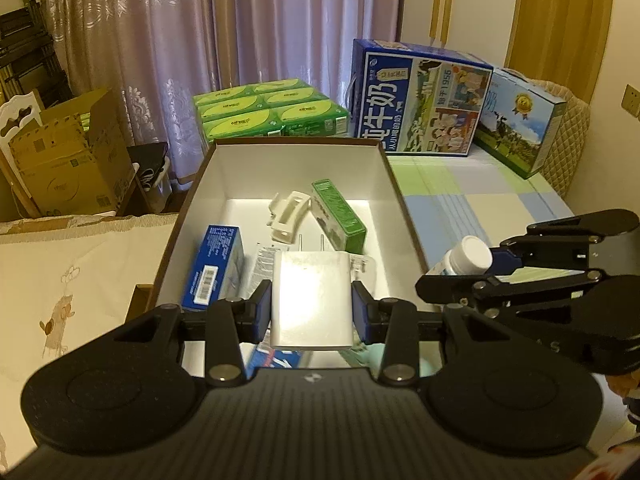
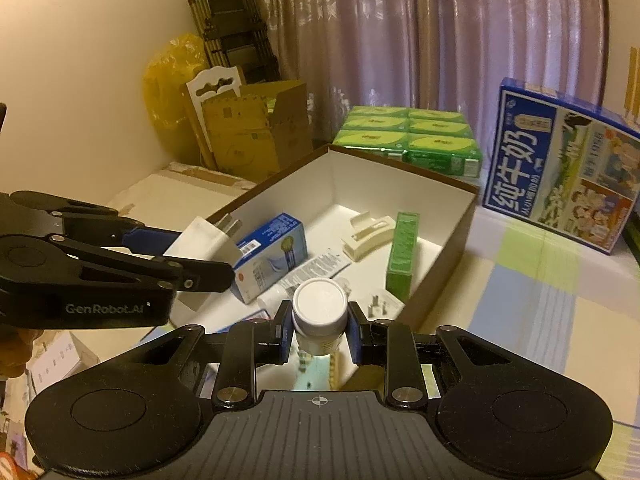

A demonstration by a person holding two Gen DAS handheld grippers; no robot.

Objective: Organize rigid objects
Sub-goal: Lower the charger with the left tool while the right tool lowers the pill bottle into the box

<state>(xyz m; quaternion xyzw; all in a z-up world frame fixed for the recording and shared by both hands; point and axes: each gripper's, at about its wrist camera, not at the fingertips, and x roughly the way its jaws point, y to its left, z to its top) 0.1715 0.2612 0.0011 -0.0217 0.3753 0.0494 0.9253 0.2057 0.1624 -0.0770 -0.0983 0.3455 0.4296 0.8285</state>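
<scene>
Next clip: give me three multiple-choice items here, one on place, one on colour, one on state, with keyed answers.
1. Where does the green carton lie?
A. in the open box
B. on the bedspread
C. in the right tool

2. What colour is the bottle's cap?
A. blue
B. white
C. green

3. What is the left tool doing?
A. hanging open
B. gripping the bottle
C. gripping the charger

Answers:
1 A: the green carton sits inside the open box.
2 B: the bottle has a white cap.
3 C: the left tool clamps the charger.
</scene>
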